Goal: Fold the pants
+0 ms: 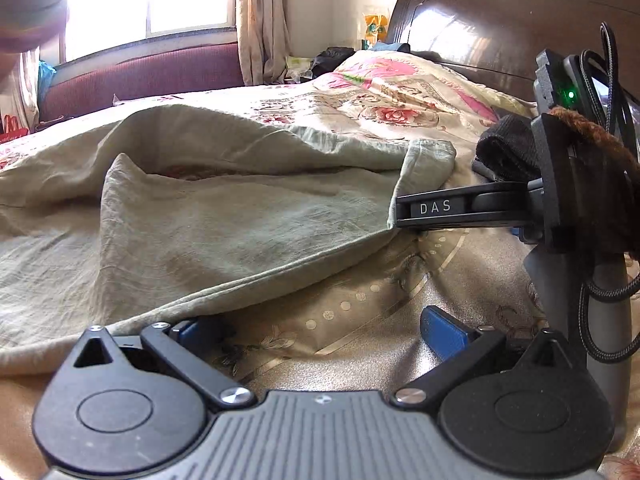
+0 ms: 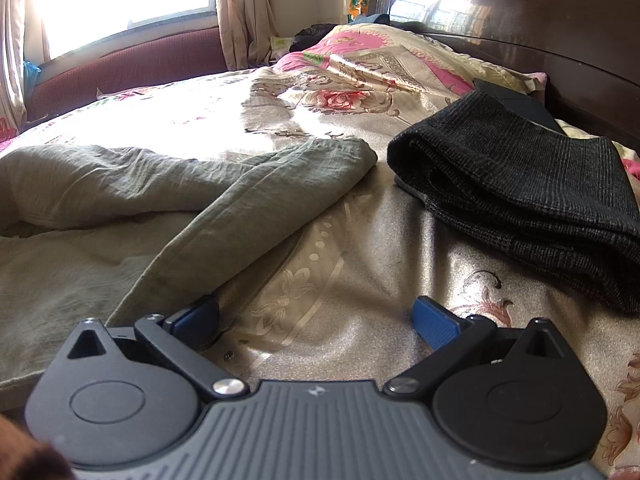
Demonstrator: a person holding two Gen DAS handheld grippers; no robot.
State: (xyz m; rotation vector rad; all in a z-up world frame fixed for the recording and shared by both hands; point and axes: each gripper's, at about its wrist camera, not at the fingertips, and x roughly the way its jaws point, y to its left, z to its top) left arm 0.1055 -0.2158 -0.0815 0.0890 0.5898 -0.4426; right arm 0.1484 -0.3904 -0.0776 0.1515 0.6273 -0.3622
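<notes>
Pale green pants [image 1: 180,216] lie spread and rumpled on the bed; they also show in the right wrist view [image 2: 160,200]. My left gripper [image 1: 320,330] is open, low over the sheet, its left blue pad [image 1: 192,330] at the pants' near hem. My right gripper [image 2: 316,320] is open too, its left pad [image 2: 196,318] touching the edge of a pant leg. In the left wrist view the right gripper's body [image 1: 460,210] sits at the right beside the pants' hem corner.
Folded dark grey pants [image 2: 520,196] lie to the right on the floral bedsheet [image 2: 380,248]. A pink floral pillow [image 2: 380,56] and dark wooden headboard [image 2: 520,20] are behind. A maroon bench [image 1: 140,76] stands under the bright window.
</notes>
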